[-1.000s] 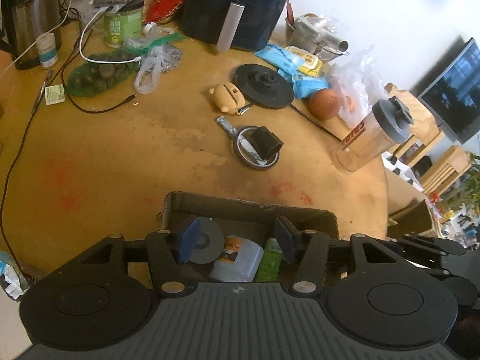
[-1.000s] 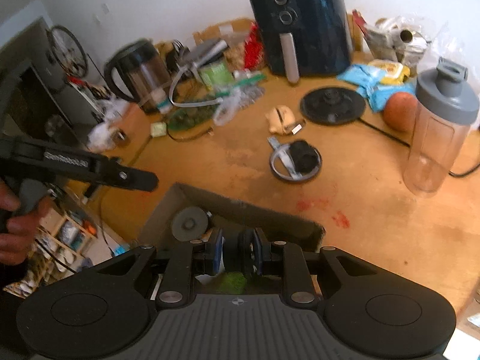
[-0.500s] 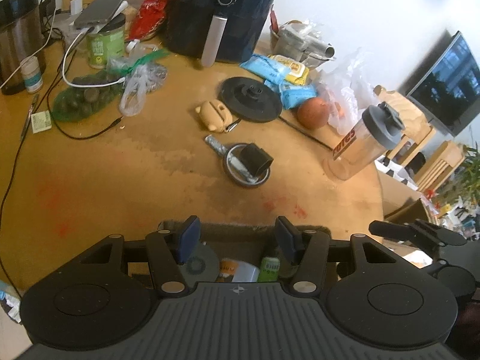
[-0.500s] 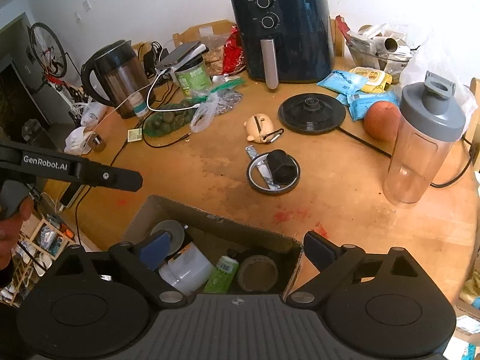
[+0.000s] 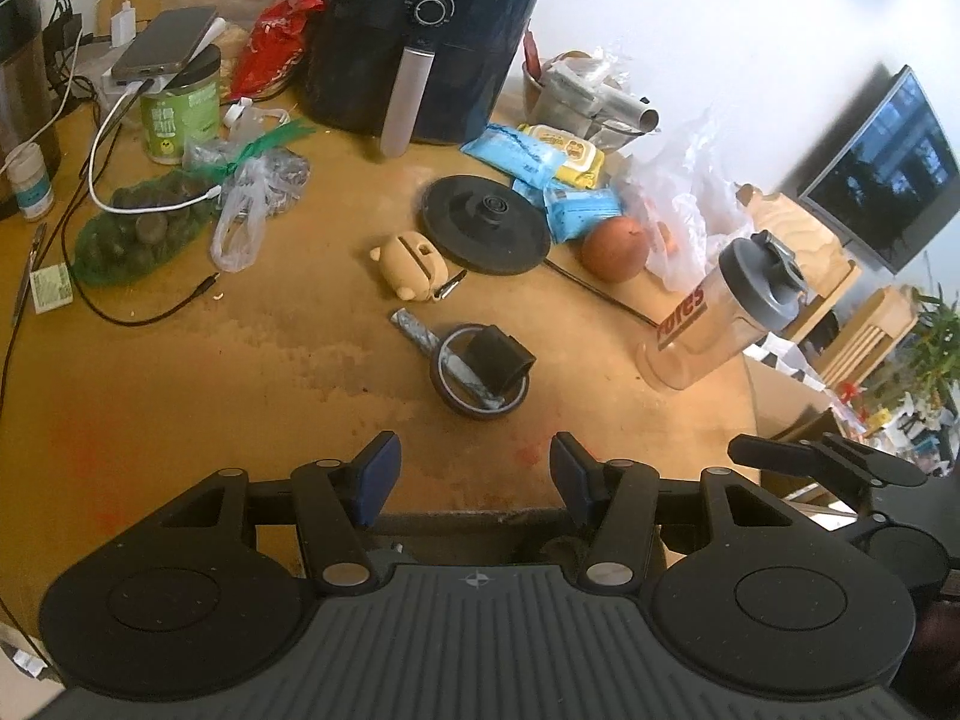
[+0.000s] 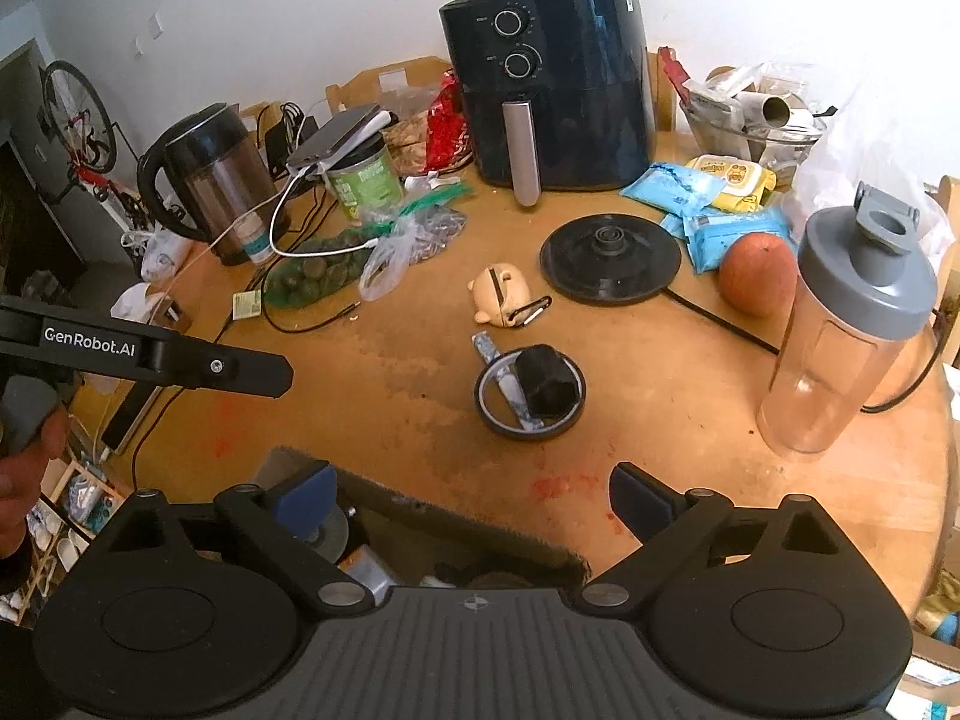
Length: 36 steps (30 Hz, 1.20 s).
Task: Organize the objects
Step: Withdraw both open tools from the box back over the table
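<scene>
My left gripper [image 5: 472,474] is open with nothing between its blue pads. It hovers over the far rim of the cardboard box [image 5: 468,519]. My right gripper [image 6: 474,498] is wide open and empty above the same box [image 6: 456,516]. A grey disc [image 6: 330,531] and a white container [image 6: 366,567] show inside; the rest of the contents are hidden by the gripper body. Beyond the box lies a tape ring [image 6: 498,420] with a black block [image 6: 546,387] on it. A tan bear-shaped case [image 6: 501,294] sits farther back.
A shaker bottle [image 6: 840,336], an apple [image 6: 756,276], a kettle base [image 6: 609,258] and its cord lie on the right of the round wooden table [image 6: 360,396]. An air fryer [image 6: 546,90], kettle [image 6: 210,180], green can [image 6: 363,177] and bagged items crowd the back. A person's hand [image 6: 24,450] holds the left gripper.
My right gripper opened wide, and a green bottle that was under its jaws then lay in the box. Both grippers moved on past the box, which now sits at the bottom of both views.
</scene>
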### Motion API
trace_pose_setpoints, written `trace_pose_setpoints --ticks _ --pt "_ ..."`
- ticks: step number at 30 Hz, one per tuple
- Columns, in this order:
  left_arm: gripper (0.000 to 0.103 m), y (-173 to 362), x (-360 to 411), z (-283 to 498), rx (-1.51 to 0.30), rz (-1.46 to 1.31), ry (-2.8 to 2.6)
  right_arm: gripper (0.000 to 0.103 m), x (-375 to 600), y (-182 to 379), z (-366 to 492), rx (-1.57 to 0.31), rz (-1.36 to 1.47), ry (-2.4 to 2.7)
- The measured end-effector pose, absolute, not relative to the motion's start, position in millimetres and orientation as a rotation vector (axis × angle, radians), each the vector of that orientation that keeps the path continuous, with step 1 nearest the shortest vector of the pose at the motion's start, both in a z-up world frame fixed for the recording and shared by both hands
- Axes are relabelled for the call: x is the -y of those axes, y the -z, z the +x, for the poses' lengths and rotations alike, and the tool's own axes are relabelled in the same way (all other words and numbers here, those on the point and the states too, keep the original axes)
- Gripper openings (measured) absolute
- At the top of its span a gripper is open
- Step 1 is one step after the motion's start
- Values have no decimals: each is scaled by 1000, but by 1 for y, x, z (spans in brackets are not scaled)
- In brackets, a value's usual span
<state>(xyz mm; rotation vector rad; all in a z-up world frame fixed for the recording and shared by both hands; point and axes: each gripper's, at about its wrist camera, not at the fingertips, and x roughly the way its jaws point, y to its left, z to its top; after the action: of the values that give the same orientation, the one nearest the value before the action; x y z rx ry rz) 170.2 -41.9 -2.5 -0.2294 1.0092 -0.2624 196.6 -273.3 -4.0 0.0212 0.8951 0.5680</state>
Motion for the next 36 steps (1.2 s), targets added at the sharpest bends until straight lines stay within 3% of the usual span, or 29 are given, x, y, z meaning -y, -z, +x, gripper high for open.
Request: trace_pose_setpoints --ticks 17,36 --pt "54 -16 54 186 -1034 -132 309 99 285 6 195 -839 146 -477" --pt "54 -33 56 224 -909 -169 402 100 283 -35 217 -747 110 -386"
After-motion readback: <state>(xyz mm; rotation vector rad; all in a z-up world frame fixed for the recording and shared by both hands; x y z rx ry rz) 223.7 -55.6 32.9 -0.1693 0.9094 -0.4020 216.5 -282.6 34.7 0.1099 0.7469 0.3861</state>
